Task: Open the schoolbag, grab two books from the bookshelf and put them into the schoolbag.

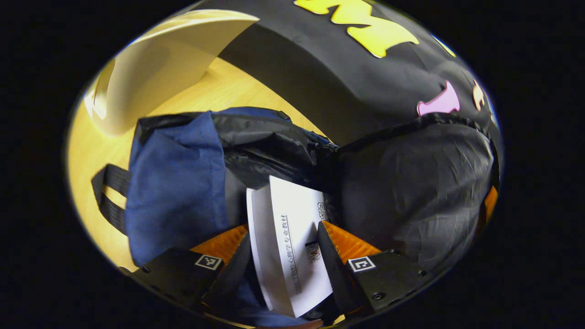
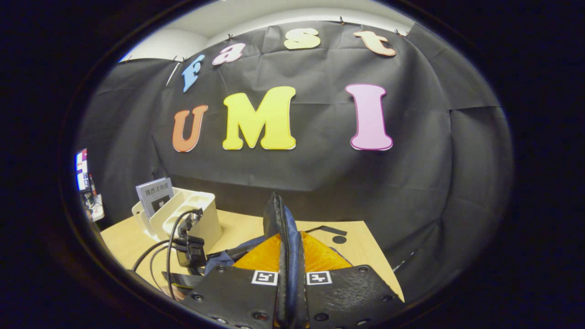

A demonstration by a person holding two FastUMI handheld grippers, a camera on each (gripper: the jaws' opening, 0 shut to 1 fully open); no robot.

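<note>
white book (image 1: 292, 242) is pinched in my left gripper (image 1: 285, 249), hanging over the open schoolbag (image 1: 256, 146). my right gripper (image 2: 289, 269) is clamped on the bag's zipper edge (image 2: 279, 228), holding it open. next up i'd guess: lower the book in, then let go.

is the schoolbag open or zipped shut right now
Open: the schoolbag gapes, its black lining showing, and the left claw holds a white book in the opening.
</note>
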